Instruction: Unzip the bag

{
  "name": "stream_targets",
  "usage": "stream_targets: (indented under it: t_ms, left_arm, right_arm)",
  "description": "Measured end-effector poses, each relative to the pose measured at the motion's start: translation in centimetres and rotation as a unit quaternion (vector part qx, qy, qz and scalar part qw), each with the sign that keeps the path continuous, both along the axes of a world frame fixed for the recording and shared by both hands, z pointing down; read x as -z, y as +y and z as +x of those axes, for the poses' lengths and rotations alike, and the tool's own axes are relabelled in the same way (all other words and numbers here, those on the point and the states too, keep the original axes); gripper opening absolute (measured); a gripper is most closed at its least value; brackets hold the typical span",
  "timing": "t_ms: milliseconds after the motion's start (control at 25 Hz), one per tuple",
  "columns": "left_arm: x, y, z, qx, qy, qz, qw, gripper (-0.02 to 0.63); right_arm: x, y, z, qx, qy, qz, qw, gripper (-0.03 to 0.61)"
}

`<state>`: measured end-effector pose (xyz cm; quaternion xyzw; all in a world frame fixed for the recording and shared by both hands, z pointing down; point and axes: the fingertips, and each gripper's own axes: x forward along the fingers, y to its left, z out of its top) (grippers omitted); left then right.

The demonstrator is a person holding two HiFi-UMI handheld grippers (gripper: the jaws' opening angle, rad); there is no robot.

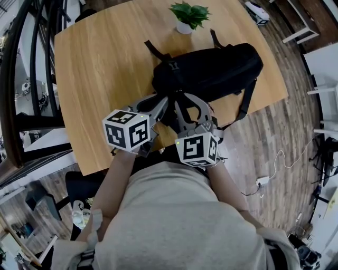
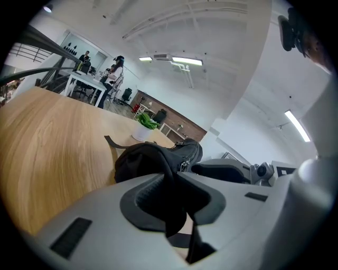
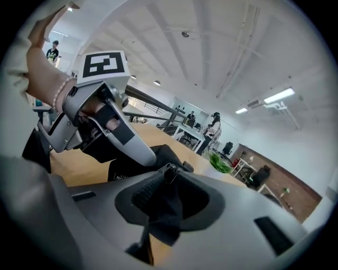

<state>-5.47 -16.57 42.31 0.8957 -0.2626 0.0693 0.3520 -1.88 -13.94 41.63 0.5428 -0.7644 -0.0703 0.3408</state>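
Both clenched on bag (image 1: 222, 68) near end, L hand-held gripper (image 2: 170, 179) fabric, R hand-held gripper (image 3: 166, 182) zip pull (image 3: 169, 170)

Bag (image 1: 211, 71) lies across the bench (image 1: 95, 79), right of centre, near end at the near edge. Plant (image 1: 187, 16) on bench just behind bag, not touching. One strap (image 1: 153, 50) lies on bench far-left of bag. Left gripper (image 1: 161, 105) and right gripper (image 1: 191, 105) sit side by side at bag's near-left end. Bag fabric between left fingers (image 2: 149, 194) and between right fingers (image 3: 148, 194); zip pull (image 3: 170, 171) at right fingertips.
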Motion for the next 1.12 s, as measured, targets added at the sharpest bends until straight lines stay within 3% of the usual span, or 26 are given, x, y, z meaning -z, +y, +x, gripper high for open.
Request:
stream_targets:
  t_ms: [760, 1120]
  left_arm:
    - [-0.4, 0.5, 0.1, -0.02, 0.01, -0.01, 0.9997, 0.06]
    - [-0.5, 0.6, -0.1, -0.021, 0.015, -0.015, 0.9995, 0.06]
  right_arm:
    - [-2.4, -1.3, -0.6, 0.015, -0.025, -0.052, 0.998, 0.089]
    - [-2.0, -1.5, 0.0, -0.013, -0.06, -0.054, 0.997, 0.061]
